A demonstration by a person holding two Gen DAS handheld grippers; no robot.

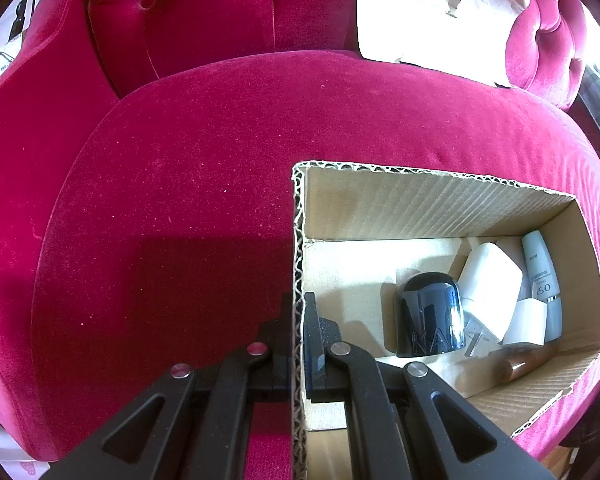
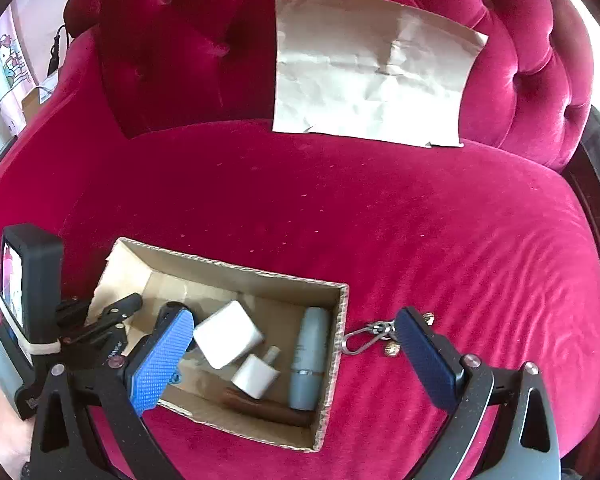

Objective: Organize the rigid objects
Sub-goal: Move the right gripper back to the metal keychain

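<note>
An open cardboard box sits on a red velvet seat. It holds a black cap-shaped object, a large white charger block, a smaller white plug, a grey-blue tube and a brown stick. My left gripper is shut on the box's left wall. My right gripper is open above the box's right side. A metal keyring clip with small gold pieces lies on the seat just right of the box.
A creased sheet of brown paper leans on the tufted backrest. The red seat cushion spreads around the box. The left gripper's body and a mounted screen show at the left of the right wrist view.
</note>
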